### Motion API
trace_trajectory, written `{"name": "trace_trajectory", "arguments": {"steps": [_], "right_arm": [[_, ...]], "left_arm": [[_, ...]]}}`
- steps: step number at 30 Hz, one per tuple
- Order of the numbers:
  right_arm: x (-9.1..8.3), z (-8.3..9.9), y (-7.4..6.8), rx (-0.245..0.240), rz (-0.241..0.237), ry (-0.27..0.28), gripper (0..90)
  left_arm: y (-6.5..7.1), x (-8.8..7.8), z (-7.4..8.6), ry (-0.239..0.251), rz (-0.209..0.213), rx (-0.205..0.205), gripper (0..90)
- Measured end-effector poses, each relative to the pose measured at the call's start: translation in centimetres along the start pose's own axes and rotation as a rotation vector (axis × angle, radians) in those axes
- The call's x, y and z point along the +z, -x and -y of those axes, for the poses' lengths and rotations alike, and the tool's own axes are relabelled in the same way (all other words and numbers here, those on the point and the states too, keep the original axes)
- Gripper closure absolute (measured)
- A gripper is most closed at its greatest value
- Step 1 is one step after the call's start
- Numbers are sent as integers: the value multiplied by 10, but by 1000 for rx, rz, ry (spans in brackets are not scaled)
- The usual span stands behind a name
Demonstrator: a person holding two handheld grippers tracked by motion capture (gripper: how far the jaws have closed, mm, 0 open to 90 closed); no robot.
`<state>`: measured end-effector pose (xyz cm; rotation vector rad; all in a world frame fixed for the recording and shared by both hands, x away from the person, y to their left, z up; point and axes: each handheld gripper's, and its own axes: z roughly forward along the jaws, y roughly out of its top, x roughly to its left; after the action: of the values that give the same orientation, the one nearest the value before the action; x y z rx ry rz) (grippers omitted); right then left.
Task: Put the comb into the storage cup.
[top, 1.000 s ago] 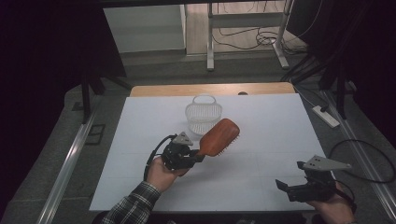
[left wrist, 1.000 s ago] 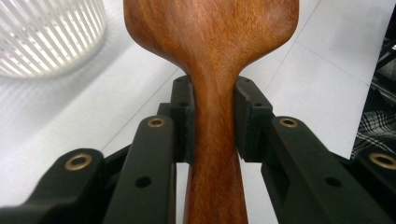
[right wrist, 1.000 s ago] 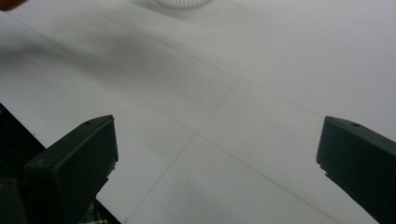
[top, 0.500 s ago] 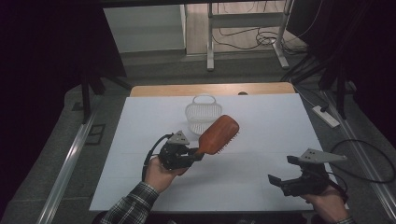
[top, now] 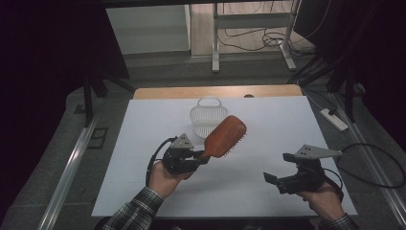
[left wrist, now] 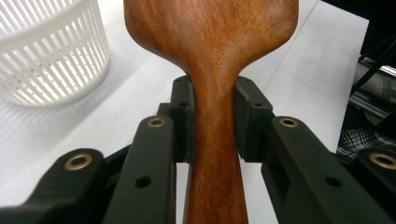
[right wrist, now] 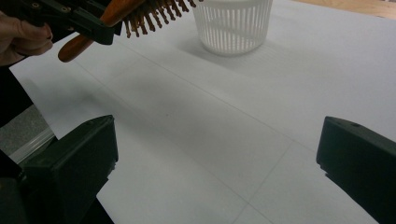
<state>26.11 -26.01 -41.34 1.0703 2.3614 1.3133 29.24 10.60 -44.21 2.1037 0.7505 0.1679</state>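
As the right gripper [top: 277, 168], jaws wide and empty, drifts inward from the table's [top: 143, 143] edge, the left gripper [top: 198, 157] clamps the hairbrush [top: 225, 136] by its handle, raised just short of the basket [top: 207, 115], ready to drop in.

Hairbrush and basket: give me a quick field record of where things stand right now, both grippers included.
held item: wooden hairbrush, lifted off the table, bristles facing down
grip point: left gripper shut on the brush's neck, just below the paddle
brush heading: head points toward the white basket, not yet over its opening
basket: upright on the white table, looks empty
right gripper: jaws wide apart, nothing between them, held above the table's near right part
contact between grippers: none, well apart
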Motion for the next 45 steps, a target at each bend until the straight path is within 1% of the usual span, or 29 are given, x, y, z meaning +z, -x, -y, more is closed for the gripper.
{"name": "trace_trajectory", "arguments": {"steps": [2,7,10,11,12,14,16,17,21,35,39,45], "right_arm": [[2,-2,-1,6,-9,0,0],[10,-9,-4,7,-23,12,0],[15,-13,-6,18,-37,8,0],[17,-15,-6,21,-40,7,0],[17,-15,-6,21,-40,7,0],[21,-17,-7,38,-54,3,0],[25,-20,-8,50,-64,3,0],[29,-22,-9,47,-64,-2,0],[35,-28,-10,48,-68,-1,0],[55,-49,-15,93,-118,8,0],[60,-56,-16,107,-116,8,0],[67,-64,-18,127,-102,-9,0]], "left_arm": [[2,-1,-1,12,-3,1,721],[4,0,-1,17,-3,10,720],[5,1,-1,20,-4,11,721],[7,1,-1,24,-12,17,721],[7,1,-1,24,-12,17,721],[7,1,0,26,-12,19,720],[8,2,0,32,-9,13,721],[9,1,0,37,-14,14,720],[10,1,0,49,-13,8,720],[15,2,-1,58,-17,25,721],[16,3,-1,58,-15,26,721],[17,4,0,59,-14,29,721]]}}
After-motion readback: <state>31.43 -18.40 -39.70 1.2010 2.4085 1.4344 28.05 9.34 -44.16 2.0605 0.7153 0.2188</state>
